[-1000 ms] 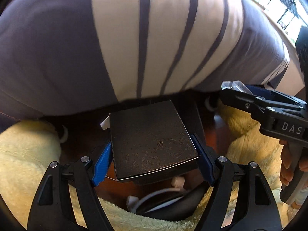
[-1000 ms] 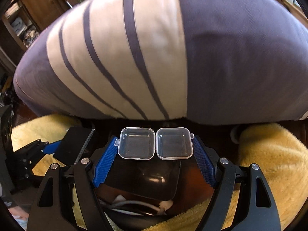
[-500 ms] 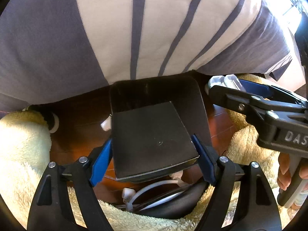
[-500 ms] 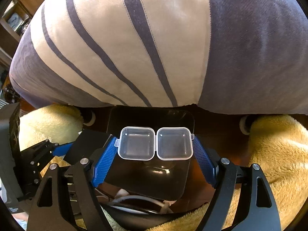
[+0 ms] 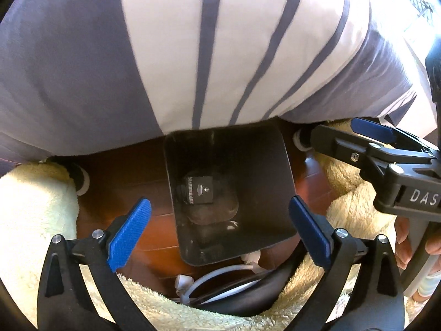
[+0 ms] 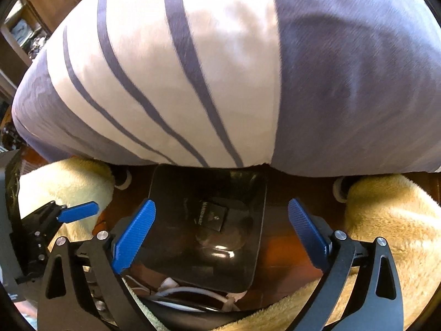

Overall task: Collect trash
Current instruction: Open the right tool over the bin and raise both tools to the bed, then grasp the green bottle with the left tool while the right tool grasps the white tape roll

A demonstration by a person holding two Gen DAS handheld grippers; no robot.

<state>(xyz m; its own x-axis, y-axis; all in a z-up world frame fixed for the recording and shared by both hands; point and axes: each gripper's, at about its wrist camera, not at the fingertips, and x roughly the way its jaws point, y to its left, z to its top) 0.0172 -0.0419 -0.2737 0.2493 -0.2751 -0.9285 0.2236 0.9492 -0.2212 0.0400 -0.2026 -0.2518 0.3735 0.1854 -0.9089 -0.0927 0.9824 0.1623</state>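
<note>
Both tools, left (image 5: 219, 227) and right (image 6: 220, 230), hang directly over the bin (image 5: 286, 165) with jaws just spread and empty, so the box (image 5: 199, 191) lies inside at its 12 o'clock end.

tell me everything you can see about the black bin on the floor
The black square plastic bin stands upright and open-topped on the reddish wooden floor, its rounded-corner rim partly tucked under the striped grey and white bedding. Its glossy walls taper toward the bottom. Inside lies a small black box with white print on top of a clear plastic case, which is dim and hard to make out. Fluffy cream rugs lie to either side, and white cables sit at its near edge.
</note>
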